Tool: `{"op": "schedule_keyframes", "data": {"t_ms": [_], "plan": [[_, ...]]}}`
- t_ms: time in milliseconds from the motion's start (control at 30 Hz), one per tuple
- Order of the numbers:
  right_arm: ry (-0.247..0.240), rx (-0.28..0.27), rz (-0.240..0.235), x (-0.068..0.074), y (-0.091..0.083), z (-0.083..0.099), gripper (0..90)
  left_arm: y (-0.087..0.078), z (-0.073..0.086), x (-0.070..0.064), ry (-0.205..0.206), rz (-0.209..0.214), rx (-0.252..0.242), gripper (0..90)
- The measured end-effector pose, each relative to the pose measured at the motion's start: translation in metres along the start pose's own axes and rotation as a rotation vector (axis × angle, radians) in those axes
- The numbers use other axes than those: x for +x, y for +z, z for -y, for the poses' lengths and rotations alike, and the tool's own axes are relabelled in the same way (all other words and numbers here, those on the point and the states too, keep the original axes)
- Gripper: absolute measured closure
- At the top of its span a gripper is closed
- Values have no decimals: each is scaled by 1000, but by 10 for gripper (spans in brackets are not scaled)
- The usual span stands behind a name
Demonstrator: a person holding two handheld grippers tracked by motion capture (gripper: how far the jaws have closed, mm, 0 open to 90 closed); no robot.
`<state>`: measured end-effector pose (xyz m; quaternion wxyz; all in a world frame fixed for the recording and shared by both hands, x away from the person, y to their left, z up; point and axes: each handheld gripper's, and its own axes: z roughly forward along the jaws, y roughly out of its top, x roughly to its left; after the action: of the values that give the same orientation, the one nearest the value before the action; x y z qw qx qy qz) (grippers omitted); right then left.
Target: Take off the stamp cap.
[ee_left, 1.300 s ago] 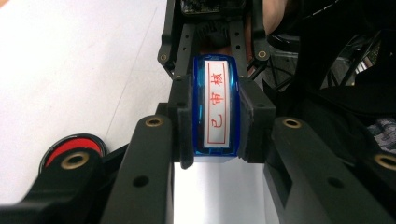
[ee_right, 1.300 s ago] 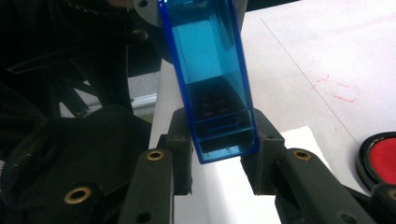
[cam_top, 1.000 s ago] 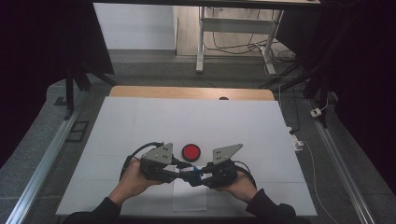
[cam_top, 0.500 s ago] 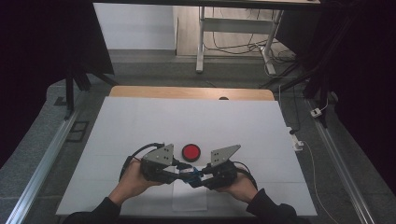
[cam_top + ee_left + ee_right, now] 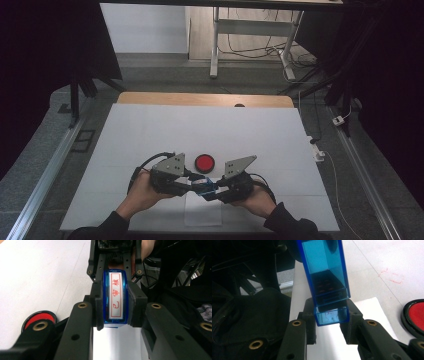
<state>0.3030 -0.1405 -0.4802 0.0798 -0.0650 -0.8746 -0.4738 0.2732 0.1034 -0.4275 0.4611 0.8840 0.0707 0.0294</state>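
Both the left gripper (image 5: pixel 192 184) and the right gripper (image 5: pixel 214 189) squeeze one see-through blue plastic stamp (image 5: pixel 115 298), just in front of the round red ink pad (image 5: pixel 204 162).

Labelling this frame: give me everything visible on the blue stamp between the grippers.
The blue stamp is a small box of clear blue plastic, seemingly a body with a cap. One face bears a white label with red characters in a red frame. It is held off the table, lying roughly level, with the left gripper shut on one end and the right gripper on the other. It hangs above a white sheet, near the red ink pad.
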Motion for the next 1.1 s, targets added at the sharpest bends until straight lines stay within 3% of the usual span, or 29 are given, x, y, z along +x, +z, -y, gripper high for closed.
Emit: {"op": "schedule_keyframes", "data": {"t_ms": [333, 600, 1100], "plan": [[-11, 23, 68, 3, -5, 1, 688, -2, 1, 2, -43, -2, -7, 704], [-10, 48, 125, 5, -12, 2, 687, -4, 1, 1, -39, -22, -6, 704], [24, 20, 218, 14, -30, 3, 687, -5, 3, 3, -65, -38, 3, 704]]}}
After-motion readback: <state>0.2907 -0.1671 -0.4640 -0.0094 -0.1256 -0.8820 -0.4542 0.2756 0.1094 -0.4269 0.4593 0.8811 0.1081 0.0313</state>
